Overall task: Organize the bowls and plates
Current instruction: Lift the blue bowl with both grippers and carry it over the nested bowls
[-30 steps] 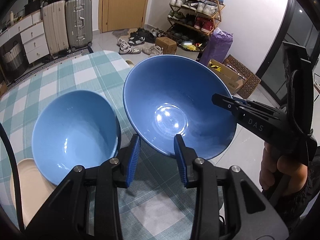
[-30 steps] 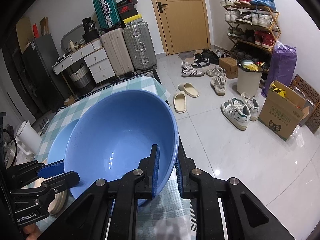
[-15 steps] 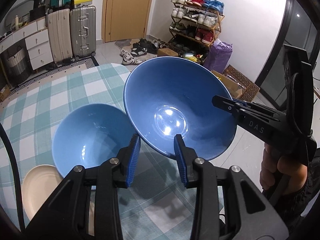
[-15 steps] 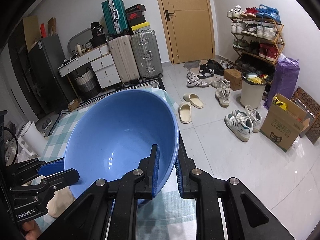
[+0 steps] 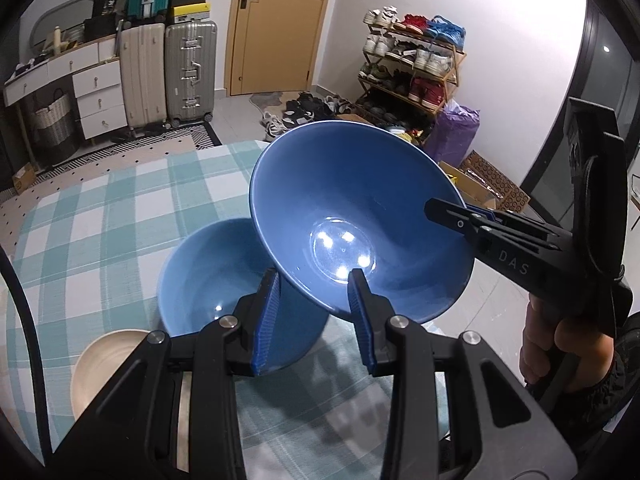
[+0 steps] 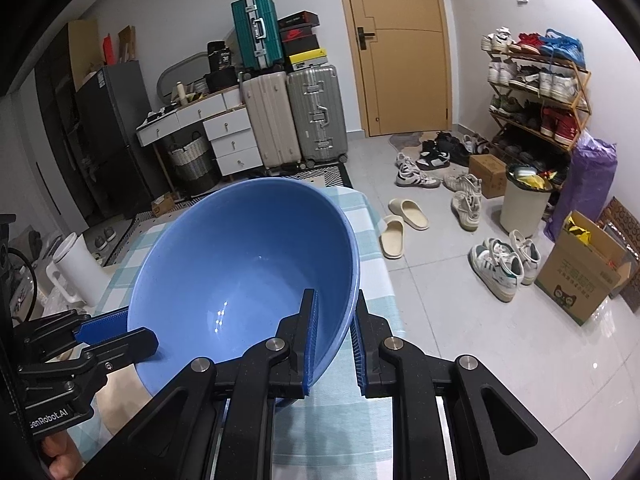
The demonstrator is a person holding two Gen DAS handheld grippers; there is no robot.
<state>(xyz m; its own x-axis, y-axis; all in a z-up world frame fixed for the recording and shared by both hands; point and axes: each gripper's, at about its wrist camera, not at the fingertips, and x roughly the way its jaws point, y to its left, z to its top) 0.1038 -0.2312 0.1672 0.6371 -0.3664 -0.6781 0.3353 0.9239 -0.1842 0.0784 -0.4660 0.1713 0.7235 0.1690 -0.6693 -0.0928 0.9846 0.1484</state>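
hand-held gripper (image 5: 314, 316): black frame | blue ribbed pads | silver screws | "DAS" lettering

Large blue bowl (image 5: 356, 216) tilted, raised above checked table; second blue bowl (image 5: 208, 280) upright on cloth beneath and left; cream plate (image 5: 100, 364) flat, just beside second bowl

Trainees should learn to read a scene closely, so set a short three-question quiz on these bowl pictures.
1. True or false: the right gripper is shut on the raised blue bowl's rim.
2. How many blue bowls does the left wrist view show?
3. What lies beside the lower blue bowl on the table? A cream plate; B cup; C fork.
Key: 1 true; 2 two; 3 A.
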